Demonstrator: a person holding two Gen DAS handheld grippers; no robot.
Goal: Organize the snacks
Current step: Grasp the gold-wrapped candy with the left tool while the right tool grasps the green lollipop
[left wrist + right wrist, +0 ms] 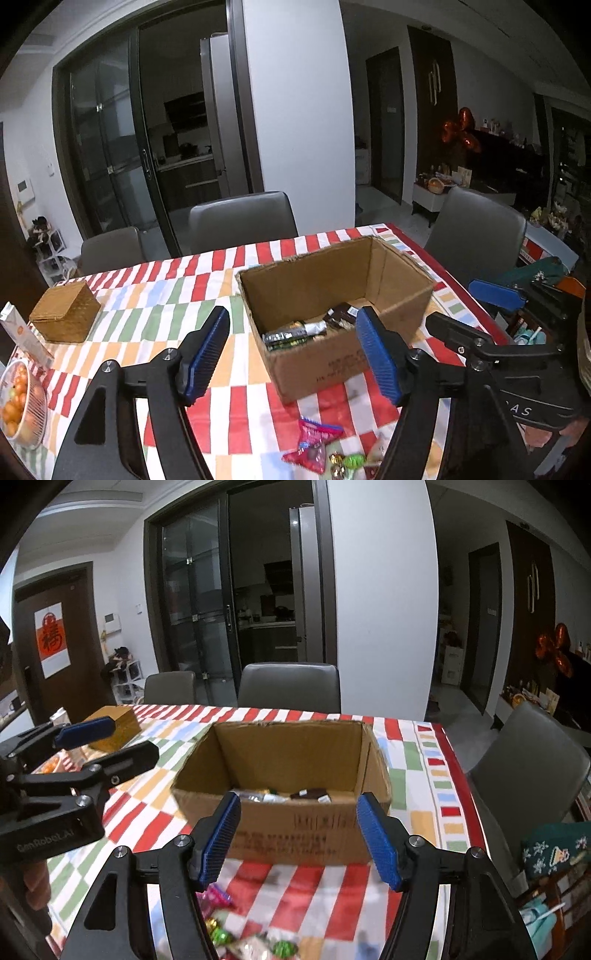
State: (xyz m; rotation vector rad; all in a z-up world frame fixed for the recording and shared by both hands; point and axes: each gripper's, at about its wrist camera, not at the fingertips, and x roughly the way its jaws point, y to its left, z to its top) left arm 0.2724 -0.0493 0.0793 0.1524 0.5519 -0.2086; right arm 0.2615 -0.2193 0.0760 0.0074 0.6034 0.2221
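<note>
At the lower left of each wrist view the left gripper (pixel 291 354) and right gripper (pixel 299 834) hold their jaws spread wide with nothing between them, above loose wrapped snacks (pixel 314 443) at bottom centre. These look light, crinkly and slippery, best pinched across the wrapper's middle. The cardboard box (pixel 332 295) at centre right holds several packets, mostly hidden behind its wall; the sweets at the frame edge are blurred and cropped.

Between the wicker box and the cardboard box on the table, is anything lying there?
Nothing lies there. In the left wrist view, only bare checked tablecloth runs between the wicker box and the cardboard box.
</note>
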